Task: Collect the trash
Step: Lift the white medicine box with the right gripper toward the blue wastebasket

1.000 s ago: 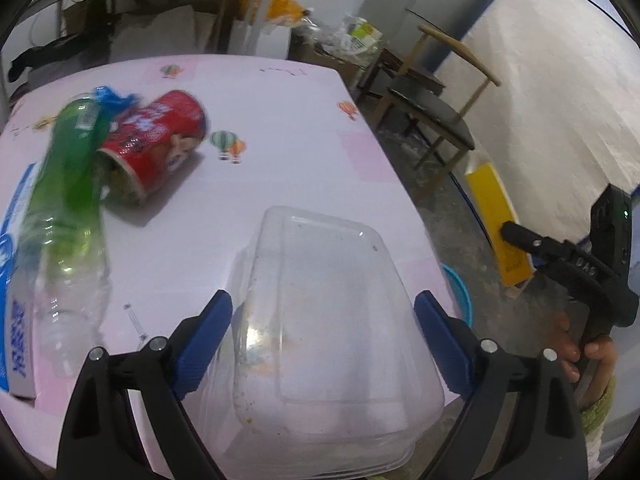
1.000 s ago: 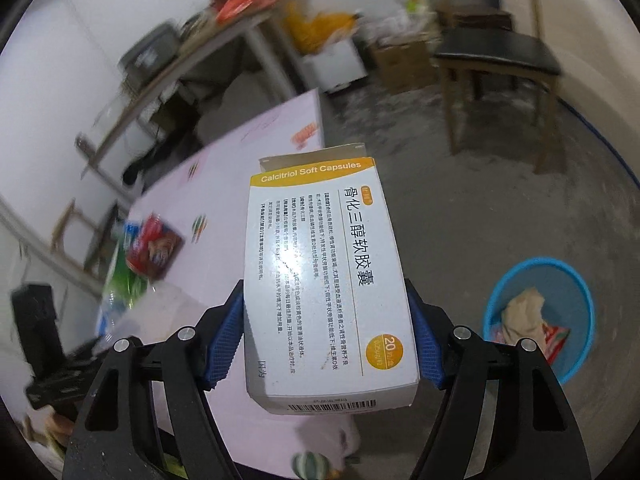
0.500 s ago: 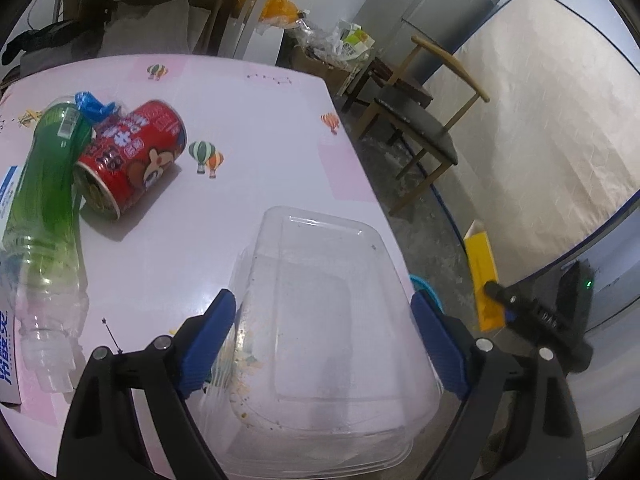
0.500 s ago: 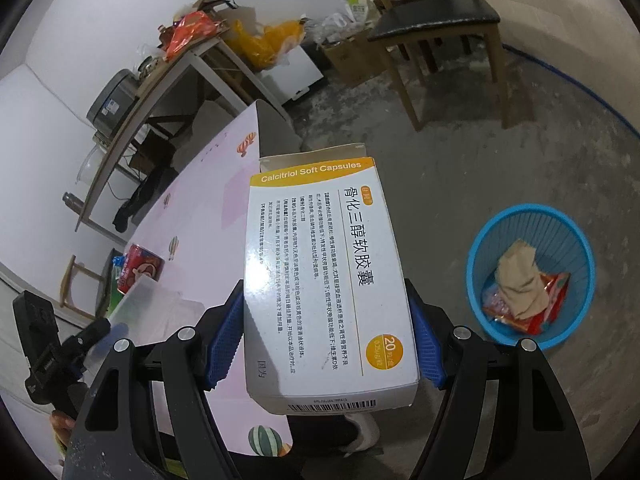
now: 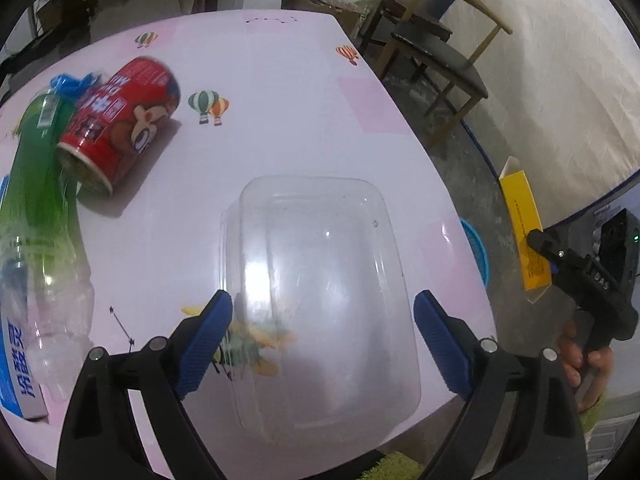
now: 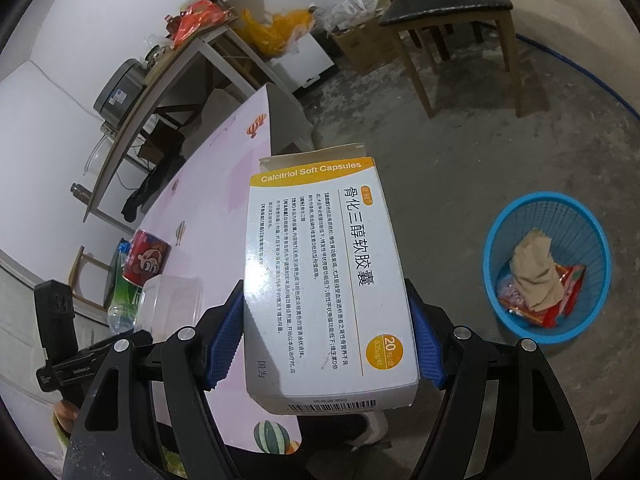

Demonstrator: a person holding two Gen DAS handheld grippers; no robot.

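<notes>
One pink table point(image 5: 280, 80) carries one clear plastic container point(image 5: 320, 280) near its edge, and the left gripper point(image 5: 322, 320) straddles it with jaws spread wide, though I cannot tell if the pads touch. Beside it lie one green bottle point(image 5: 36, 184) and one red can point(image 5: 120, 120). Only the right view looks inside the single blue wastebasket point(image 6: 560, 216) on the floor, where the right gripper point(image 6: 326, 344) clamps one Calcitriol capsule box point(image 6: 320, 272) in the air.
</notes>
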